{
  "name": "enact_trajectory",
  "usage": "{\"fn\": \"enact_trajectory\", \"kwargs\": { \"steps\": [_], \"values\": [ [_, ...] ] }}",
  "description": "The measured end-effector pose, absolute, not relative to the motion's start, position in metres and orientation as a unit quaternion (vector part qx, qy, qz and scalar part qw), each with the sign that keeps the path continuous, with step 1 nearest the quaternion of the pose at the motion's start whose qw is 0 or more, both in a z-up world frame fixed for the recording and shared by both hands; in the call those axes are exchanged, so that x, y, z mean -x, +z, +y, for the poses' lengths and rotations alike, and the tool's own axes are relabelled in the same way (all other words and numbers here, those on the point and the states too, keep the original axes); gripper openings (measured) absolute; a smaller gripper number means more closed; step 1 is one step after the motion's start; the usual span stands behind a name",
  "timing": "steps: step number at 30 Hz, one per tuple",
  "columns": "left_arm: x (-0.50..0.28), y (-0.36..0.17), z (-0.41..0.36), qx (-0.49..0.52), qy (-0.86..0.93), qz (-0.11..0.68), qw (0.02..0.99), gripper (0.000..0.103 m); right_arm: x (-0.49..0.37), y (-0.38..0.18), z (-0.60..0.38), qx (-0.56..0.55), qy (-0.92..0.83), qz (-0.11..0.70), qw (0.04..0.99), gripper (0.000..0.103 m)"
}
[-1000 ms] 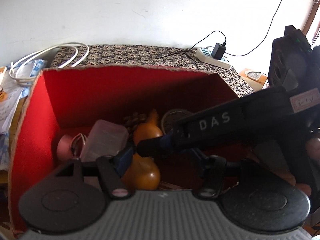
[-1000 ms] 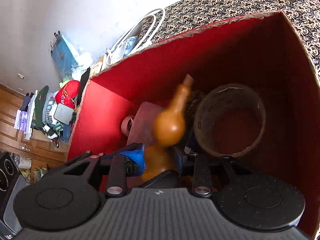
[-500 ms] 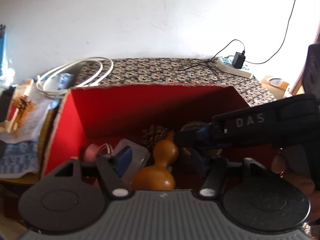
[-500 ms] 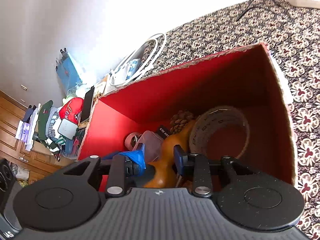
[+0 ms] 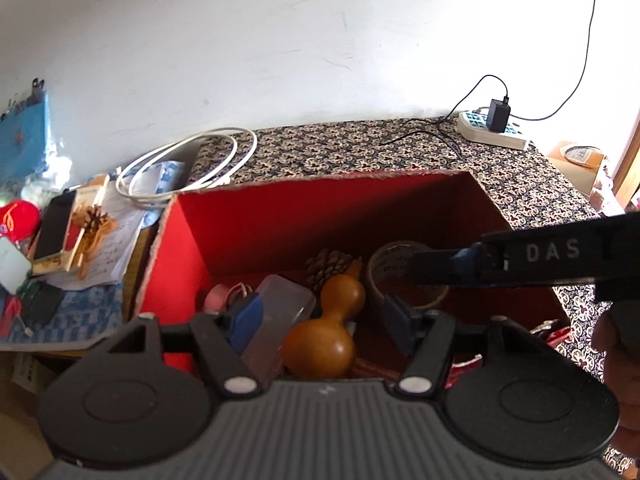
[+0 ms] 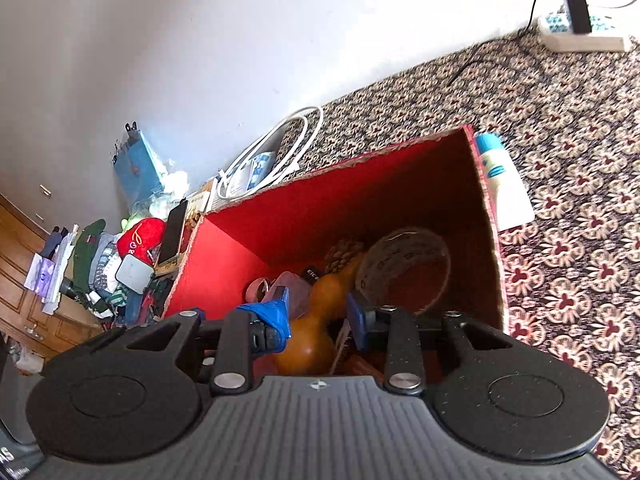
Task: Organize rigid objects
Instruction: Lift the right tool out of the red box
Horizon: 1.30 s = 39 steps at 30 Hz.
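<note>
The left tongs (image 5: 326, 318) are seen spread wide above the red box (image 5: 248, 220), nothing pinched between the blue pads (image 5: 246, 316). The right tongs (image 6: 318, 314) are held apart too, with no grip on anything; the brown gourd (image 6: 316, 320) is only framed behind the gap. From the left view the gourd (image 5: 326, 328) is found lying inside the box, touching a clear plastic case (image 5: 280, 320) on one side. A tape roll (image 6: 404, 268) is stood just beside its neck, and a pine cone (image 6: 344, 254) is tucked behind, possibly touching it, though shadow blurs that. A pink ring (image 5: 218, 296) is lodged in the corner. Outside, on the patterned worktop (image 6: 568, 160), a white bottle (image 6: 504, 184) is laid against the box wall, and a power strip (image 5: 492, 130) is set by the wall.
</note>
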State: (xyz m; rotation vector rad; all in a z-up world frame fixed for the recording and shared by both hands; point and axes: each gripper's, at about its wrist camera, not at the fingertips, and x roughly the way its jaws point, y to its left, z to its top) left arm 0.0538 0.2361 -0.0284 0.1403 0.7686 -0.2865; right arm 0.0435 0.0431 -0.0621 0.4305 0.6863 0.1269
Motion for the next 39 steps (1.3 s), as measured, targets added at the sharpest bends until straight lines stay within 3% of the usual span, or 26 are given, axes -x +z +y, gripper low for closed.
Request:
{"fn": "enact_trajectory", "kwargs": {
  "steps": [17,39],
  "values": [
    [-0.011,-0.016,0.232,-0.066,-0.1,0.385,0.915,0.068,0.011,-0.052,0.049,-0.177,0.077,0.313,0.93,0.016],
    [0.009,-0.055,0.194,-0.076,-0.074,0.455,0.884,0.069,0.03,-0.084,0.024,-0.168,0.084,0.384,0.904,0.015]
  ]
}}
